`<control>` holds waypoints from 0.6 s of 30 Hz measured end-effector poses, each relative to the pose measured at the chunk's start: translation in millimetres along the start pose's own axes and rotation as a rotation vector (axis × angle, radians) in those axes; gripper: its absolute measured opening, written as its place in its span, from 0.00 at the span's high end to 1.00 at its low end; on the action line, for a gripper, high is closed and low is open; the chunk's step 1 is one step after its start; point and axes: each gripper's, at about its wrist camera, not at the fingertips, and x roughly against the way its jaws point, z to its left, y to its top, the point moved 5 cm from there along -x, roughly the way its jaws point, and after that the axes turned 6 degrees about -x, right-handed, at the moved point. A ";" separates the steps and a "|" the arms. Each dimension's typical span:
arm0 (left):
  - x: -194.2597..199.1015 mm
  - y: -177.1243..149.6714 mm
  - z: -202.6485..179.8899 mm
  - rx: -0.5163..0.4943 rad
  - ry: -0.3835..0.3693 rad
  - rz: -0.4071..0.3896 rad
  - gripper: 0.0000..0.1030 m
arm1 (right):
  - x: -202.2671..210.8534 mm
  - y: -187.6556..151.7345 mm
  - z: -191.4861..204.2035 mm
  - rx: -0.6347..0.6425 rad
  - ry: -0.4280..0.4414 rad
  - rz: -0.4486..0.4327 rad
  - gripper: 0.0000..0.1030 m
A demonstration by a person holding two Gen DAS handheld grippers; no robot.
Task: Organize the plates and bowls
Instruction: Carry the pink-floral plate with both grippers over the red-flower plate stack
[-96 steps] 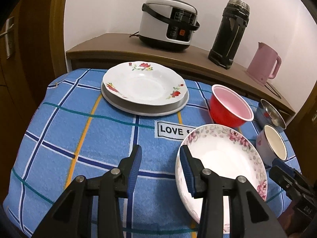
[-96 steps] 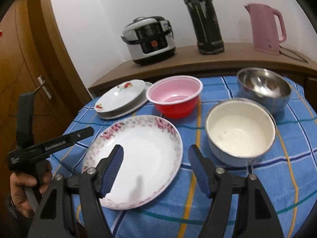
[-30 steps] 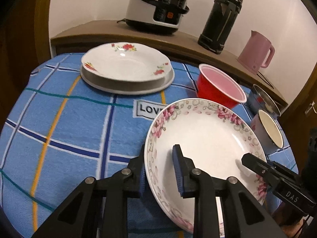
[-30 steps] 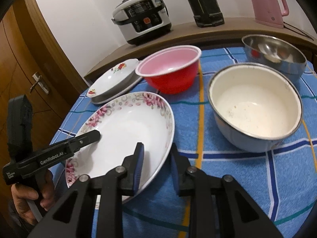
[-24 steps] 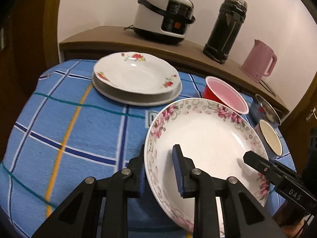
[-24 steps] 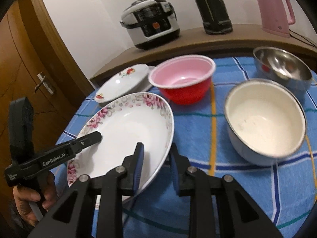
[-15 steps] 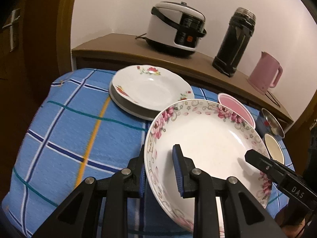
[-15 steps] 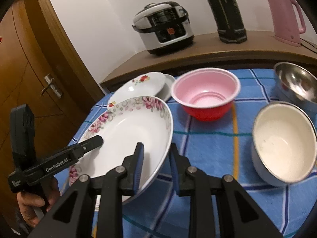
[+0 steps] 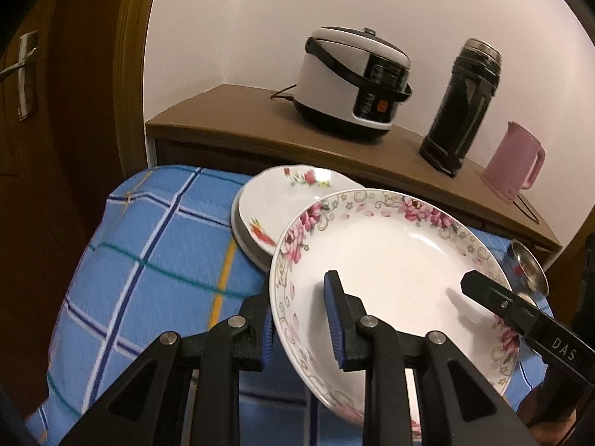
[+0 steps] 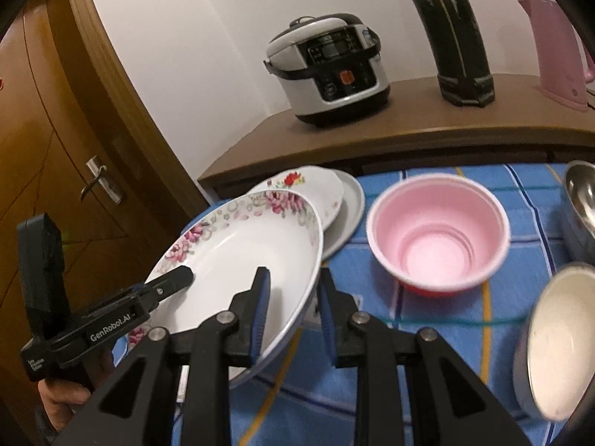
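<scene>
A white plate with pink flowers (image 9: pixel 394 260) (image 10: pixel 238 252) hangs above the blue checked tablecloth, held from both sides. My left gripper (image 9: pixel 301 319) is shut on its left rim, and my right gripper (image 10: pixel 290 304) is shut on its right rim. Each gripper shows in the other's view, clamped on the far rim. Behind the held plate, a white plate with red flowers (image 9: pixel 286 197) (image 10: pixel 308 186) lies on a grey plate (image 10: pixel 349 215). A red bowl with a pink inside (image 10: pixel 438 238) stands to the right of that stack.
A white enamel bowl (image 10: pixel 557 342) and a steel bowl (image 10: pixel 584 193) stand at the right of the table. On the wooden shelf (image 9: pixel 230 126) behind sit a rice cooker (image 9: pixel 353 81), a black thermos (image 9: pixel 461 104) and a pink kettle (image 9: pixel 517 167). A wooden door (image 10: pixel 55 141) is left.
Both grippers have lifted the pink-flowered plate off the cloth and carried it toward the stack at the back; its far rim now overlaps the red-flowered plate in view.
</scene>
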 end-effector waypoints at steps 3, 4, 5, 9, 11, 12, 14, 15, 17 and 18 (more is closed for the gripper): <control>-9.4 10.7 6.6 -0.002 0.013 -0.005 0.74 | -13.9 12.2 1.9 -0.007 0.000 0.001 0.75; -12.7 14.0 8.6 -0.006 0.018 -0.007 0.74 | -18.3 15.9 2.0 -0.010 0.000 0.001 0.75; -16.4 17.6 10.5 -0.008 0.022 -0.008 0.74 | -22.5 19.4 2.0 -0.012 -0.002 0.001 0.75; -32.6 28.4 19.7 -0.005 0.026 -0.003 0.74 | -41.7 32.9 0.4 -0.025 -0.008 -0.001 0.75; -41.4 33.2 24.1 -0.006 0.031 0.003 0.74 | -51.3 37.4 -1.6 -0.029 -0.013 0.002 0.75; -45.7 35.5 26.1 -0.011 0.039 0.004 0.74 | -57.0 39.3 -3.0 -0.033 -0.016 0.005 0.75; -53.9 39.5 28.9 -0.020 0.051 0.008 0.74 | -66.6 41.8 -5.9 -0.041 -0.015 0.008 0.75; -58.0 41.0 30.1 -0.022 0.054 0.011 0.74 | -71.6 42.8 -7.9 -0.048 -0.019 0.012 0.75; -66.3 43.1 33.3 -0.021 0.054 0.022 0.74 | -79.5 44.8 -11.6 -0.064 -0.022 0.019 0.75; -69.6 43.4 34.2 -0.021 0.052 0.026 0.74 | -83.4 45.8 -13.6 -0.070 -0.025 0.023 0.75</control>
